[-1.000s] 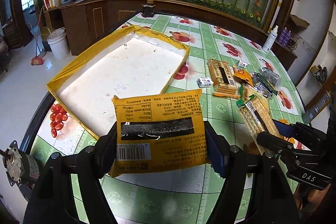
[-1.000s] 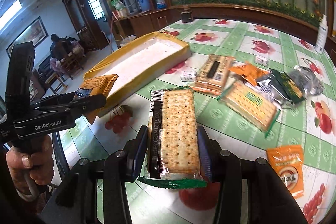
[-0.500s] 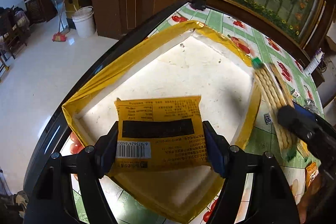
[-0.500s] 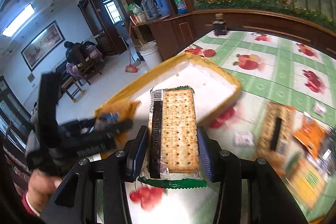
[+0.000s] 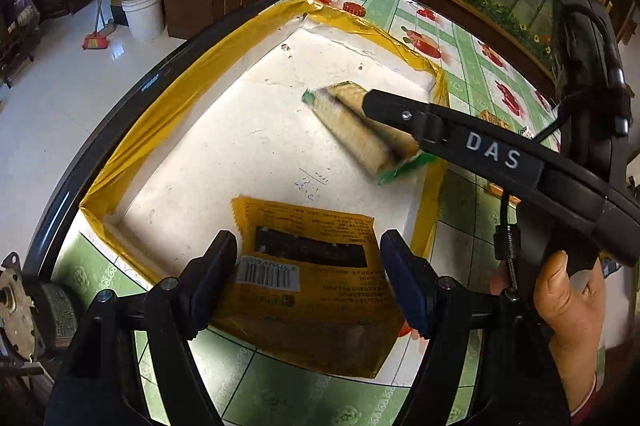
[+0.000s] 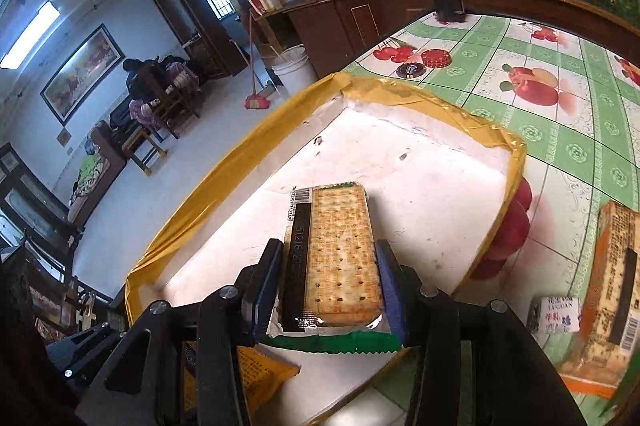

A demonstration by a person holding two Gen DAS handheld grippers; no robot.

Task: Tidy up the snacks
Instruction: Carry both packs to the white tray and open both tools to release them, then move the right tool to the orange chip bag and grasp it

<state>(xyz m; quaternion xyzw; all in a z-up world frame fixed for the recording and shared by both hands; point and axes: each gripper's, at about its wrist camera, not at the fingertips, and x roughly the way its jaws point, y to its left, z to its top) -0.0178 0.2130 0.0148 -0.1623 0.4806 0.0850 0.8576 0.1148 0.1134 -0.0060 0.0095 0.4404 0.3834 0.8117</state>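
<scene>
My left gripper (image 5: 308, 266) is open around a yellow snack packet (image 5: 308, 290), which tilts over the near rim of the white, yellow-taped tray (image 5: 168, 106); the pads stand apart from its sides. My right gripper (image 6: 326, 278) is shut on a green-edged cracker pack (image 6: 336, 250) and holds it over the tray (image 6: 440, 194). In the left wrist view the right gripper (image 5: 376, 106) reaches in from the right with the cracker pack (image 5: 356, 126). The yellow packet (image 6: 260, 374) shows below the right gripper.
The tray sits at the edge of a round table with a green fruit-print cloth (image 6: 560, 114). An orange-edged cracker pack (image 6: 608, 290) and a small white packet (image 6: 554, 314) lie right of the tray. A dark jar (image 6: 448, 2) stands at the far table edge.
My left gripper has opened and the yellow packet has dropped onto the tray's near rim. My right gripper has carried the cracker pack over the tray.
</scene>
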